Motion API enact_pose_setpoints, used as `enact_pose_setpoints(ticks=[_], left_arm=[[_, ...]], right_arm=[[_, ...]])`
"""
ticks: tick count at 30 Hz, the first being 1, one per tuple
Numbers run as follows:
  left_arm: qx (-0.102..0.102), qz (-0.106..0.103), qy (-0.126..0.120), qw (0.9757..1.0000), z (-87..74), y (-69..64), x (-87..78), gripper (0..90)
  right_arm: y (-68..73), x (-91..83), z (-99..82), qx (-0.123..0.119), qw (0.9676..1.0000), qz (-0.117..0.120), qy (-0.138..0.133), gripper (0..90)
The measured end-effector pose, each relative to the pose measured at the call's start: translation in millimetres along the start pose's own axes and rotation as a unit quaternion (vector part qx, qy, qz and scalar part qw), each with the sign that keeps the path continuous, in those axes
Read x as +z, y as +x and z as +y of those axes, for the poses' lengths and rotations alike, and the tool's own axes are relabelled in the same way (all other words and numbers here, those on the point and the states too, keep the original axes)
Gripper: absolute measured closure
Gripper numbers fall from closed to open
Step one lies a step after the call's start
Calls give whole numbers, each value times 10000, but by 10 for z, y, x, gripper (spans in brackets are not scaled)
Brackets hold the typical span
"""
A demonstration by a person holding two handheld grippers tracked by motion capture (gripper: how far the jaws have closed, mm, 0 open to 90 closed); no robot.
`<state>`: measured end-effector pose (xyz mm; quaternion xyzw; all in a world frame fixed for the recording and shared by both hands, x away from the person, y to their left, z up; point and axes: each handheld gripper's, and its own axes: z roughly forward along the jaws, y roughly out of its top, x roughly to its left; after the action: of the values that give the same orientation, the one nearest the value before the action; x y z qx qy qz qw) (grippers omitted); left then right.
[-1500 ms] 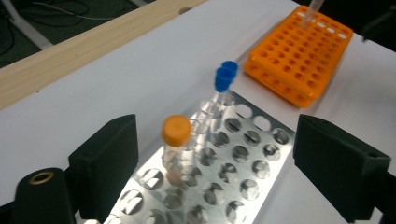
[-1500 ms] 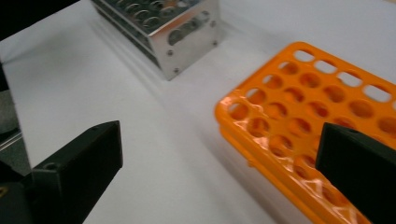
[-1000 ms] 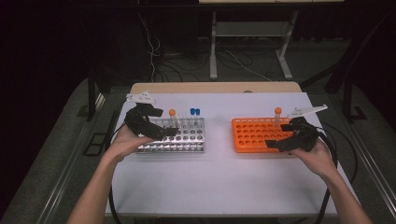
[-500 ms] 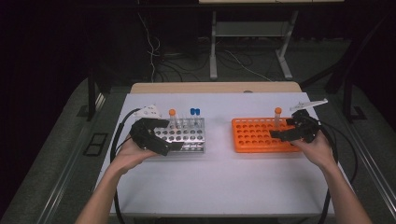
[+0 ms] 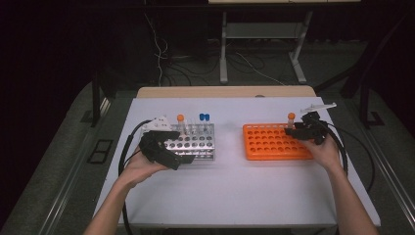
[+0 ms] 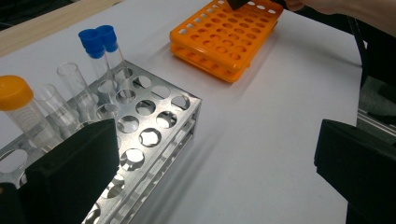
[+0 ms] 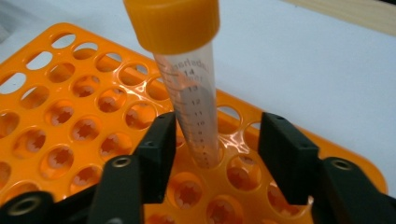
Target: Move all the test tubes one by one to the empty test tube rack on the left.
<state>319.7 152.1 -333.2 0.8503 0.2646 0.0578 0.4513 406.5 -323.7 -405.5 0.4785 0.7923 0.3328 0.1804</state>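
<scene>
Straddling orange-capped tube point(image 7: 187, 88) loosely, right gripper point(image 7: 215, 154), orange rack point(image 7: 70, 135)

On my feed the desk point(image 5: 244, 196) is plain white, with a pale wood strip point(image 5: 225, 91) along its far edge. The metal rack point(image 6: 154, 126) is shiny silver; its clear tubes carry two blue caps point(image 6: 99, 39) and one orange cap point(image 6: 14, 92). The plastic rack point(image 7: 70, 126) is bright orange, and the tube point(image 7: 191, 93) in it is clear with dark printed graduations under an orange cap. Both grippers look black: left gripper point(image 5: 164, 152), right gripper point(image 5: 306, 128).
</scene>
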Motion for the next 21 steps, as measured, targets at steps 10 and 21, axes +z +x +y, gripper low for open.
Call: enact_pose_setpoints(ticks=[10,21], left_arm=[[-11,16,-29,10000,-16,0,-19,0],[13,32,23,10000,19,-12,8,0]], right_arm=[[119,-6,53,-234,9995,-149,-142,735],[188,-286,103,-229,9989,-89,-388,737]])
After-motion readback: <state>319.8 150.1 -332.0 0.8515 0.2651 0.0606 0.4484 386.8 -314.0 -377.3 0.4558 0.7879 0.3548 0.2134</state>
